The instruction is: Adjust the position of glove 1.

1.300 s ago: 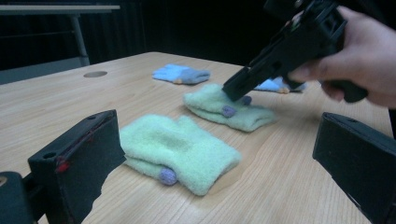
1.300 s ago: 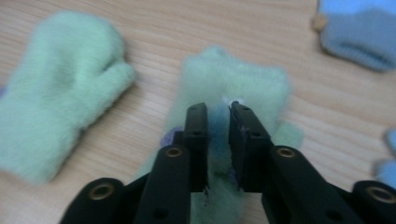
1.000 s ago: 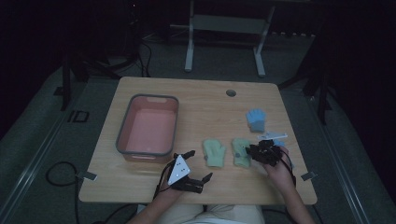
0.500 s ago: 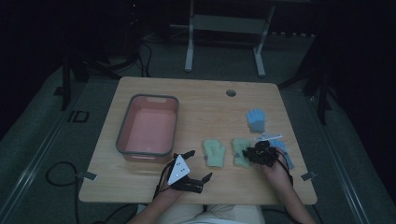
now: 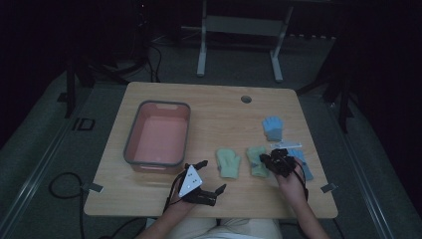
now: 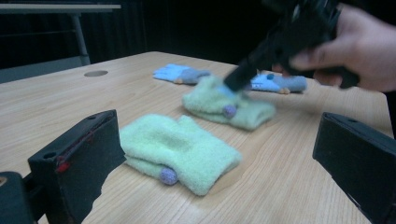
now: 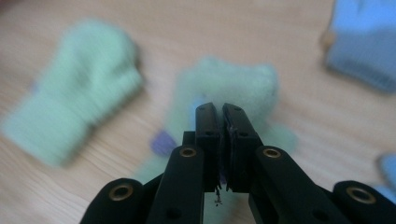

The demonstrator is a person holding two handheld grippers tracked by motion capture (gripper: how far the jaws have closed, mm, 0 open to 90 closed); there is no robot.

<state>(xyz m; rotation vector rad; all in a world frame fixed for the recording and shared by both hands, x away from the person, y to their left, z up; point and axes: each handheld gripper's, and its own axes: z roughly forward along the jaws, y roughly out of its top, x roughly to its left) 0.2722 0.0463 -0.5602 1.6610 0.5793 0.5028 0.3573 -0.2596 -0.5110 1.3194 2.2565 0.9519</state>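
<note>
High view: nearest me, my left hand-held gripper [image 5: 208, 175] rests on the worktop [image 5: 214, 107] with its jaws wide and nothing between them. Just beyond it lies one green mitten [image 5: 228, 163]. My right hand-held gripper [image 5: 264, 160] has just closed its jaws; they meet with barely a slit over the second green mitten [image 5: 255, 158]; whether they pinch its fabric I cannot tell. Farther off lie a blue glove [image 5: 272, 127] and a pink bin [image 5: 158, 138].

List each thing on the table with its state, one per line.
Pink tub: upright, nothing in it.
Left green mitten: flat on the table, untouched.
Right green mitten: on the table, right gripper's tips at its edge.
Blue gloves: lying on the table, apart.
Right gripper: jaws just closed, shut.
Left gripper: open, holding nothing.
</note>
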